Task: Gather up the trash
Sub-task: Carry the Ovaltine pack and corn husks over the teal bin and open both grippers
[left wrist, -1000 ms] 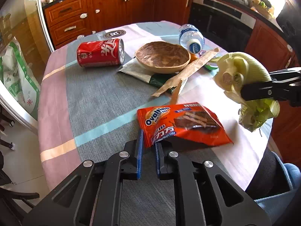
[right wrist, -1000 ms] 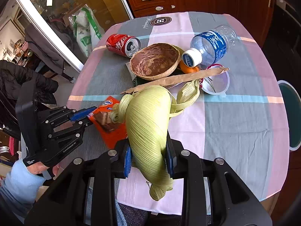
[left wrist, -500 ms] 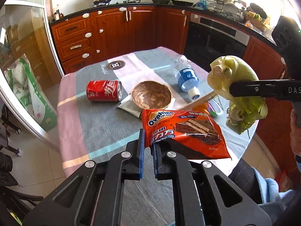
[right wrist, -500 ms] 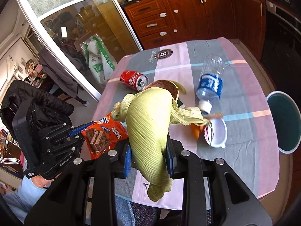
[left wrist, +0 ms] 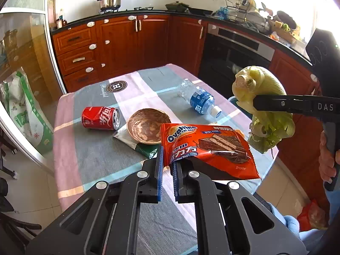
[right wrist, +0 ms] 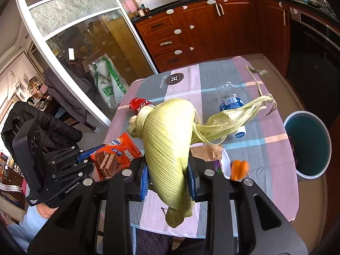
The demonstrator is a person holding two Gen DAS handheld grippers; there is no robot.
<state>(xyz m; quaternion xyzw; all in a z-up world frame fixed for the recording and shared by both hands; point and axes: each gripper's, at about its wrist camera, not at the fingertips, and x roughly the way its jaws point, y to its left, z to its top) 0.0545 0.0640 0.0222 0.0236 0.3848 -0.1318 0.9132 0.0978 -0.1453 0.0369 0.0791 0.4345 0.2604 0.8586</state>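
My left gripper (left wrist: 167, 165) is shut on the corner of an orange Ovaltine wrapper (left wrist: 204, 146) and holds it above the table; both show at the left of the right wrist view, the wrapper (right wrist: 114, 155). My right gripper (right wrist: 167, 174) is shut on a pale green corn husk (right wrist: 167, 144), also held high, its loose strands trailing right. In the left wrist view the husk (left wrist: 261, 108) hangs at the right. A teal trash bin (right wrist: 308, 146) stands on the floor right of the table.
On the checked tablecloth (left wrist: 95, 148) lie a red cola can (left wrist: 99, 118), a wooden bowl (left wrist: 147, 125) on a green packet, a plastic bottle (left wrist: 201, 102), a brown paper strip (right wrist: 209, 152), a white cup (right wrist: 225, 163) and an orange piece (right wrist: 239, 167). Kitchen cabinets stand behind.
Both grippers have risen well above the table, carrying the wrapper and the husk up. The bin has come into the right wrist view.
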